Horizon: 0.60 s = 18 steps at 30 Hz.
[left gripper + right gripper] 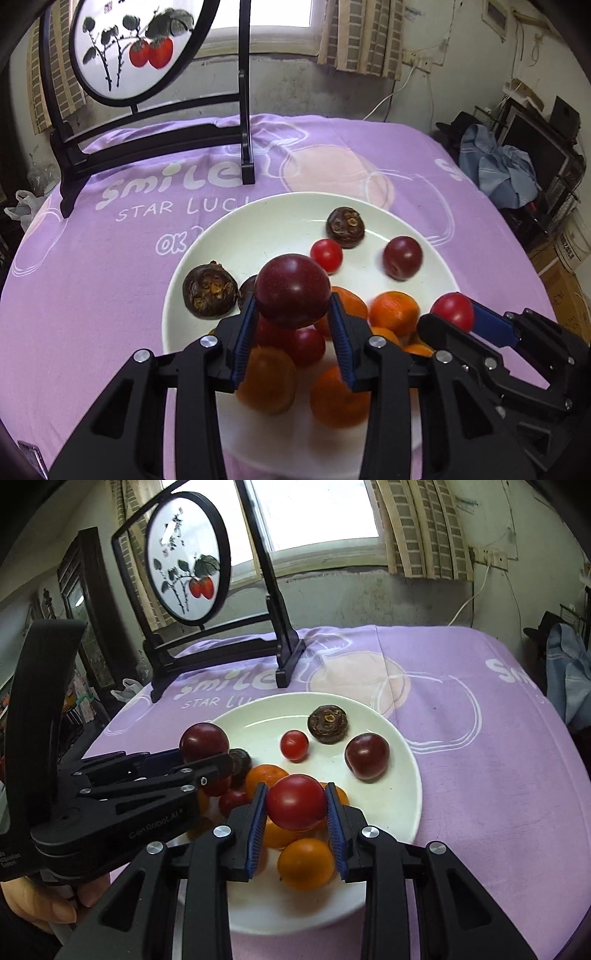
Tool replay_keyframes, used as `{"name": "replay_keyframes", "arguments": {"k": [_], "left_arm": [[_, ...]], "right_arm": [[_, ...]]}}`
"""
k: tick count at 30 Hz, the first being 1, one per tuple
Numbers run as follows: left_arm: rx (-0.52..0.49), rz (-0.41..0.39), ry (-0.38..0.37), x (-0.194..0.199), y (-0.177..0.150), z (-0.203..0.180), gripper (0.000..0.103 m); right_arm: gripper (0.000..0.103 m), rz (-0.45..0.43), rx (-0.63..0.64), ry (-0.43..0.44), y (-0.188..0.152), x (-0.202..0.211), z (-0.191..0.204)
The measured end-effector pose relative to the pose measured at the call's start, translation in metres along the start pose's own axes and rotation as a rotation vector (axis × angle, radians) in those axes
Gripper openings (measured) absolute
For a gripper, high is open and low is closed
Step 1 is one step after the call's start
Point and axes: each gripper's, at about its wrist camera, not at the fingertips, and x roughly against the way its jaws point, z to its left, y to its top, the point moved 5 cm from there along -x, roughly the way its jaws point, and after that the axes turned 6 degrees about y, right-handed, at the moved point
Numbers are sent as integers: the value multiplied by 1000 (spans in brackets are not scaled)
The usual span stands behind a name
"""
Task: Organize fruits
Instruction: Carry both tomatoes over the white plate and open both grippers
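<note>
A white plate (258, 229) on the purple cloth holds mixed fruit. In the left wrist view my left gripper (292, 308) is shut on a dark red plum (291, 288), held just above the pile. My right gripper (295, 794) is shut on a red tomato (296, 803) over the near side of the plate (402, 805). Each gripper shows in the other's view: the left gripper (207, 760) with its plum (204, 741), the right gripper (456, 319) with its tomato (452, 310). Oranges (394, 312), a second plum (402, 257), a small tomato (325, 254) and brown wrinkled fruits (210, 294) lie on the plate.
A round painted screen on a black stand (155, 147) rises at the table's far left, behind the plate. The purple tablecloth (92, 295) reaches the table edges. Cluttered shelves and blue cloth (506, 170) sit off the right side. A hand (40, 904) holds the left gripper's handle.
</note>
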Motion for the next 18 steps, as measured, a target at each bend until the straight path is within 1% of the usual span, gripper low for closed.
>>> {"name": "replay_keyframes", "arguments": {"k": [1,2,4,5,9,11,12,15,18], "left_arm": [[12,-2,7,-5,2,1,51],[22,-11,28,-7,4,3,57],[44,-43,54,-5,6,8,80],[53,-50,50,-3,6,9,82],[60,-65,31,10,2,10,84],[67,-80,28,21,-2,12,87],[71,-86,30,25,-5,13,89],[79,-99,37,40,-15,17,91],[85,-99,40,55,-34,19,94]], "right_arm": [[44,-5,-14,-3,0,-3,-4],[48,-13,-27,-14,0,-4,-8],[61,-11,-45,-8,-2,-4,-15],[61,-13,-51,-8,-3,-2,-17],[61,-10,-41,-28,-5,6,-16],[62,-1,-31,-57,-9,10,-13],[62,0,-26,-57,-11,13,-10],[78,-7,0,-79,-21,24,-1],[78,-16,35,-100,-32,37,8]]}}
